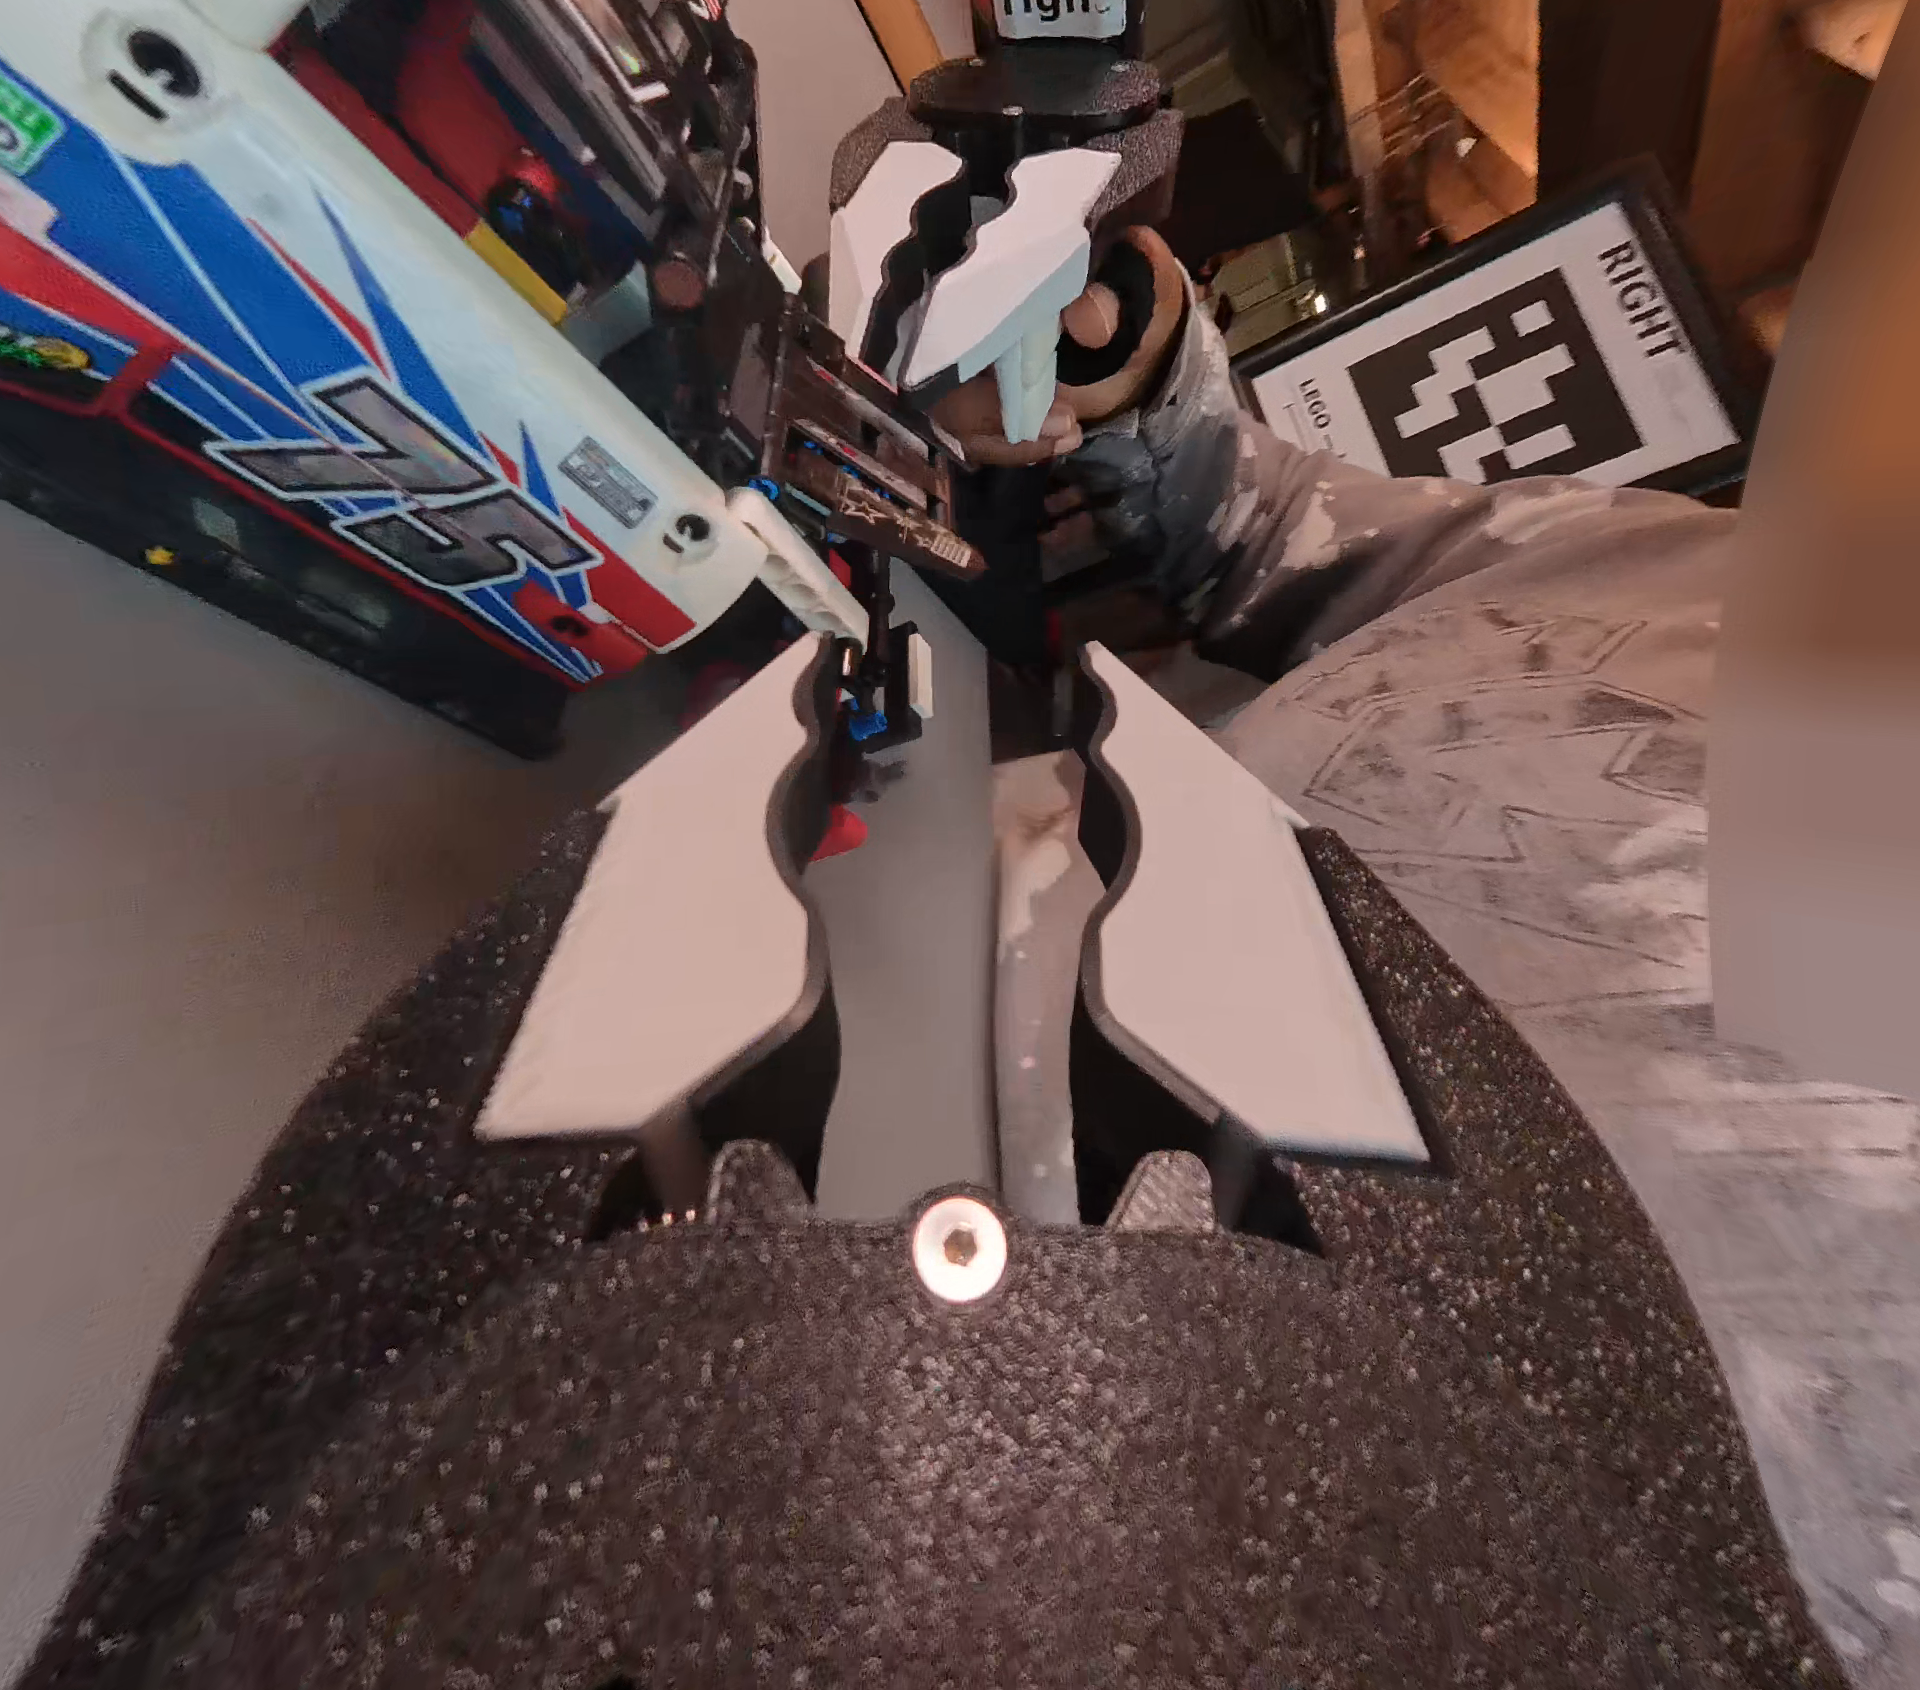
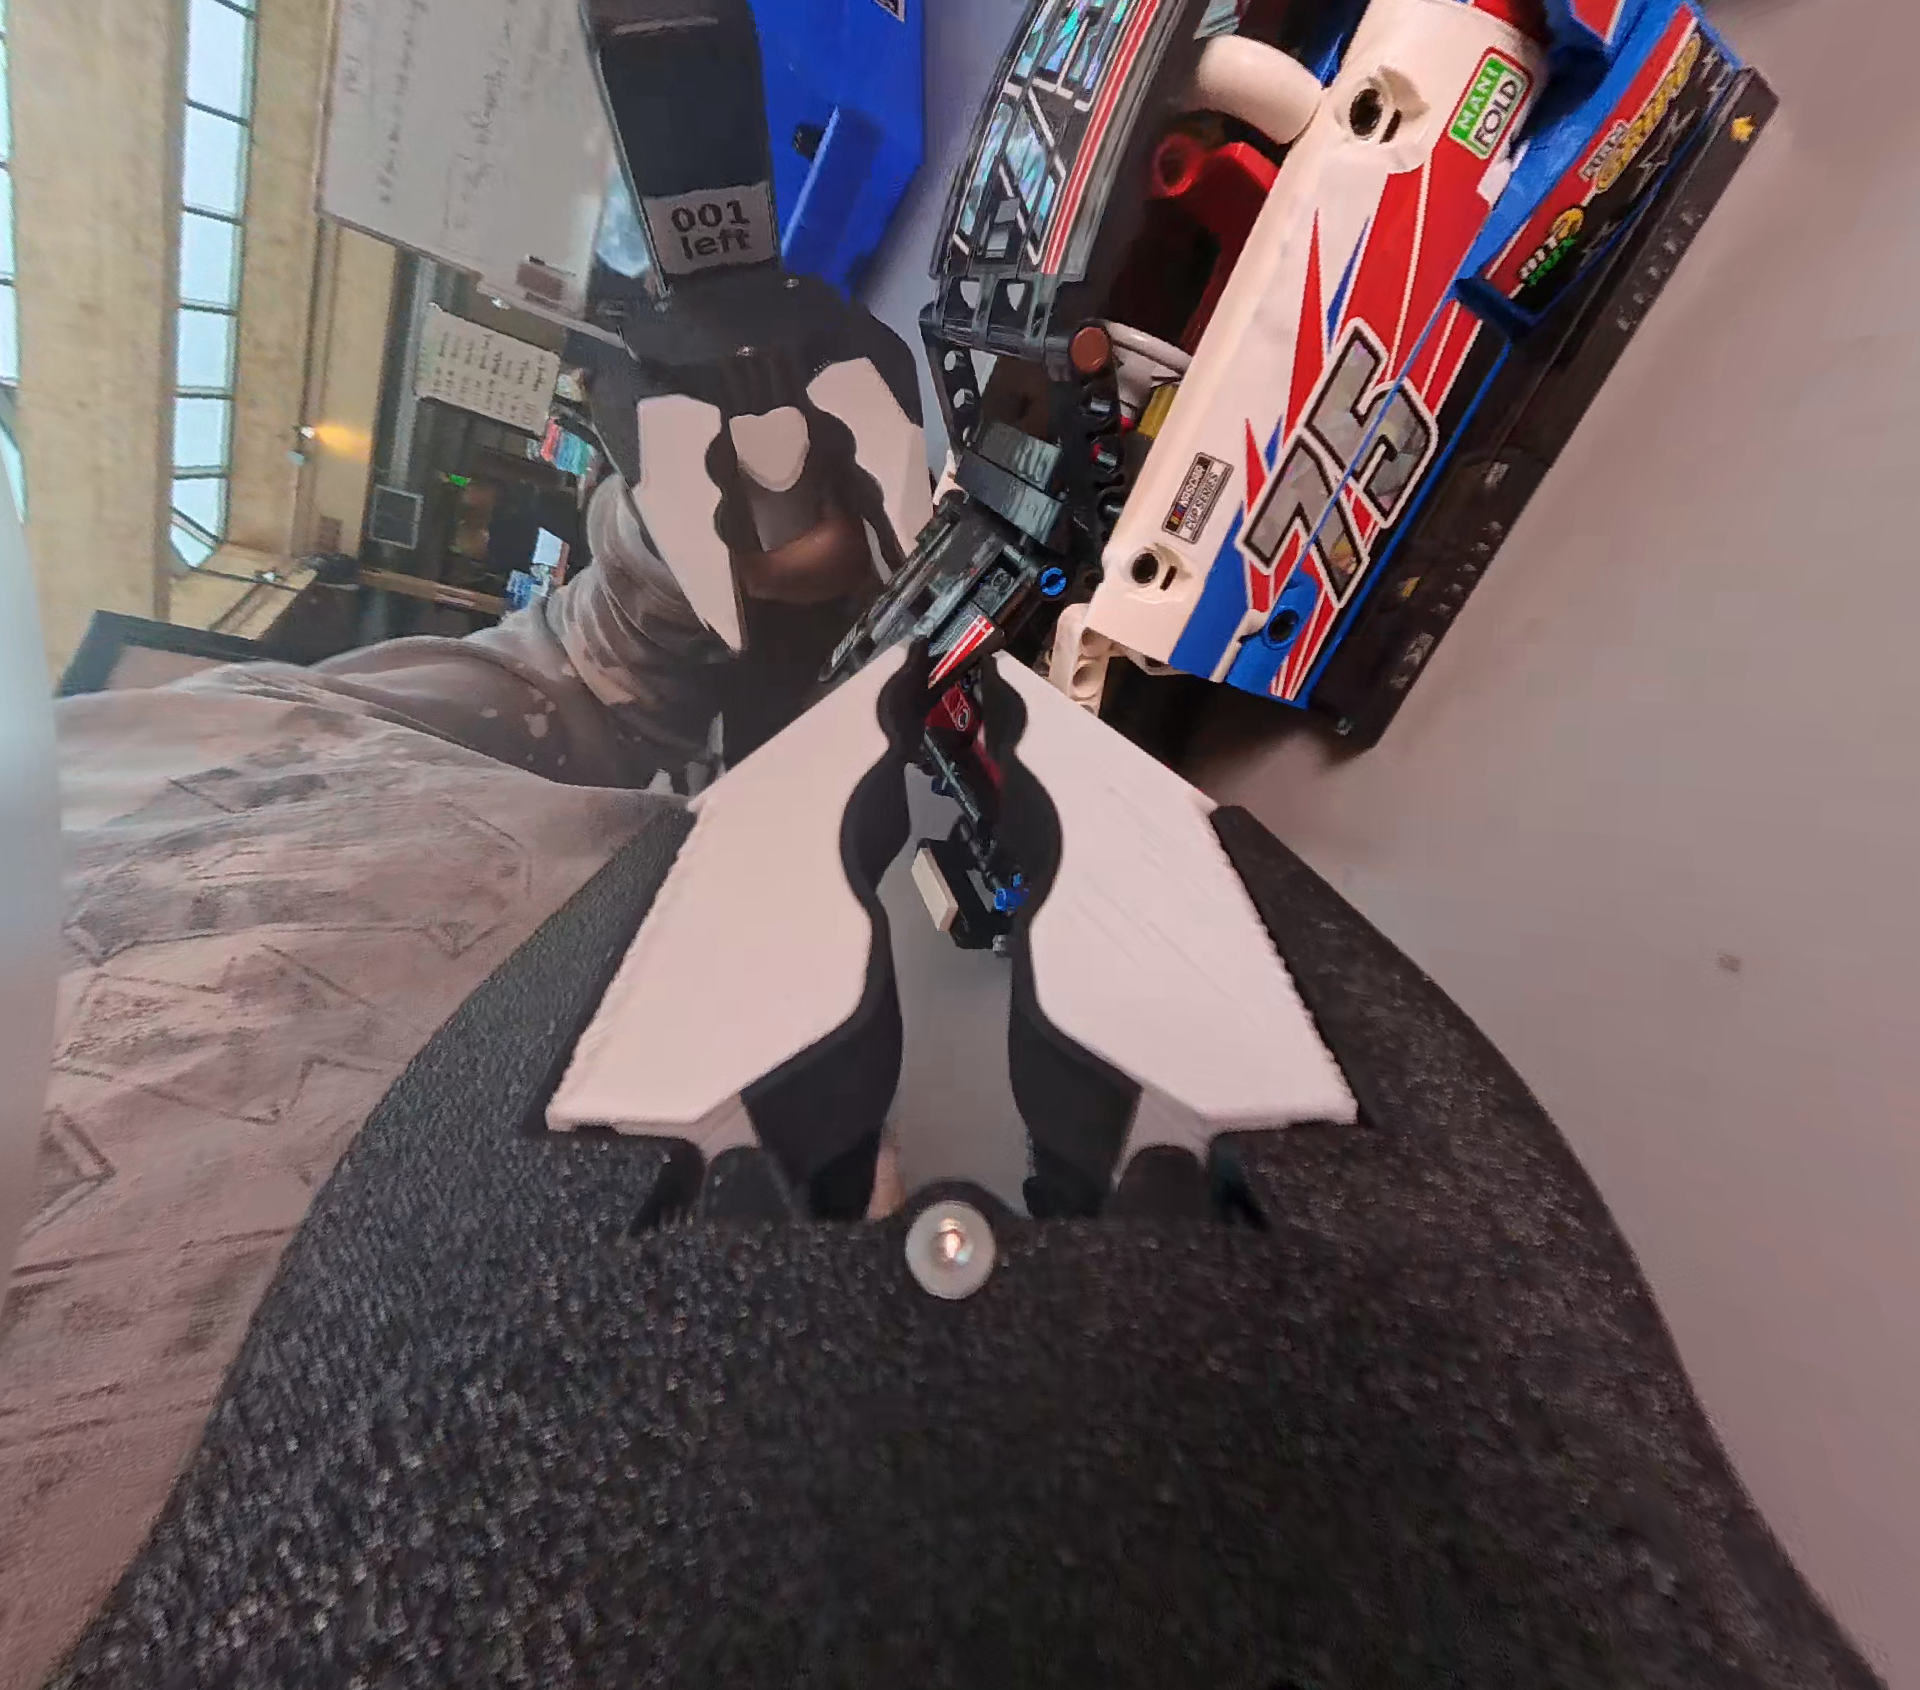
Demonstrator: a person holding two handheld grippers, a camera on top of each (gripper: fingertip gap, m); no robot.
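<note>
Model car on a grey bench [image 1: 260, 861], a hand-held gripper on each side of its end.

The left hand-held gripper [image 1: 951, 684] is held released, nothing between its fingers. The right hand-held gripper [image 2: 951, 679] is seen clenched on the car's [image 2: 1299, 435] black frame [image 2: 961, 710].

White-fingered black gripper [image 1: 945, 705]; grey, seemingly paint-flecked sleeve [image 1: 1299, 528].
</note>
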